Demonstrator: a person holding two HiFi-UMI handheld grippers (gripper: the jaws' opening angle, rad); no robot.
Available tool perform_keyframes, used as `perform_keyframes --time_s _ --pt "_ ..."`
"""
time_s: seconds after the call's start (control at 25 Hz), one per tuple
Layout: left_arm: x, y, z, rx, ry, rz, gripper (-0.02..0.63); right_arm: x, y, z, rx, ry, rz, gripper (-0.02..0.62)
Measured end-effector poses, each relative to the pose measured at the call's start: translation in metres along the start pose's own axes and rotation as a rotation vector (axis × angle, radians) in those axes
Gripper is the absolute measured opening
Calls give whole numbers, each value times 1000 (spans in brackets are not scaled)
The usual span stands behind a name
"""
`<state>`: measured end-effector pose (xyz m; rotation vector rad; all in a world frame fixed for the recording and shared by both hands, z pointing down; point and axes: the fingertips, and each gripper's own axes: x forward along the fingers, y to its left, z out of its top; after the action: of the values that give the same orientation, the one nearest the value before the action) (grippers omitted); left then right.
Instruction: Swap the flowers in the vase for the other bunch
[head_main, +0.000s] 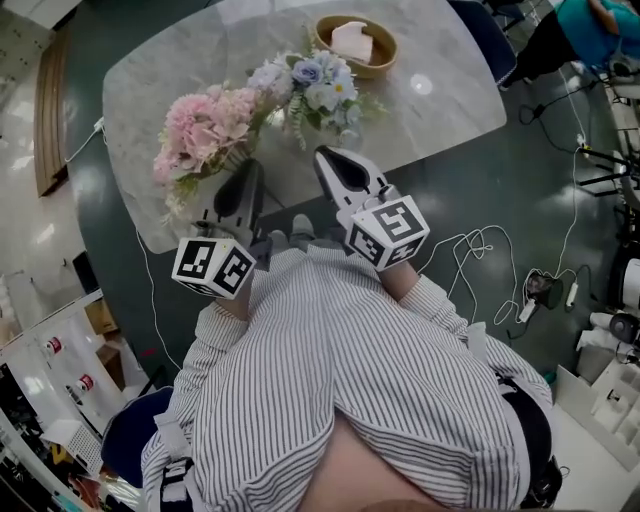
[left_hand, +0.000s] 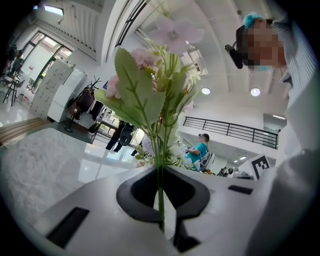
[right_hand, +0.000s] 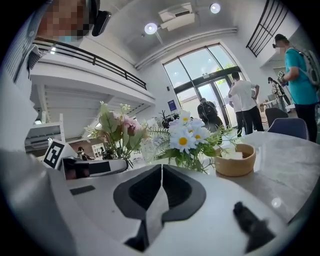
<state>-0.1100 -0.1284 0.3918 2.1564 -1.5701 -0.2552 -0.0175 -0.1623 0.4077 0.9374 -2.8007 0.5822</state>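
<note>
A pink bunch of flowers (head_main: 200, 125) hangs over the left part of the marble table (head_main: 160, 70). My left gripper (head_main: 250, 172) is shut on its thin green stem (left_hand: 159, 165), and the leaves and pink blooms (left_hand: 172, 35) rise above the jaws. The blue and white bunch (head_main: 318, 88) stands further back on the table, its daisies (right_hand: 187, 137) ahead of my right gripper (right_hand: 161, 167). That gripper (head_main: 326, 154) is shut and holds nothing, just short of the blue and white bunch. The blooms hide the vase.
A wooden bowl (head_main: 357, 45) holding a white object sits at the table's far side, right of the bunches. Cables (head_main: 480, 250) lie on the dark floor at the right. A person in a teal shirt (right_hand: 300, 75) stands beyond the table.
</note>
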Motion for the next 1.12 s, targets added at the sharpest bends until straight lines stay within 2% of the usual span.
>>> perform_keyframes --time_s 0.36,0.84,1.12 --pt "-10 8 5 28 2 -28 17 8 7 -8 32 -25 -53 12" --pt "-11 33 15 64 1 3 15 23 8 -13 57 -30 -109 12" --pt "-14 40 11 76 13 6 17 39 9 -34 46 -7 -151 29"
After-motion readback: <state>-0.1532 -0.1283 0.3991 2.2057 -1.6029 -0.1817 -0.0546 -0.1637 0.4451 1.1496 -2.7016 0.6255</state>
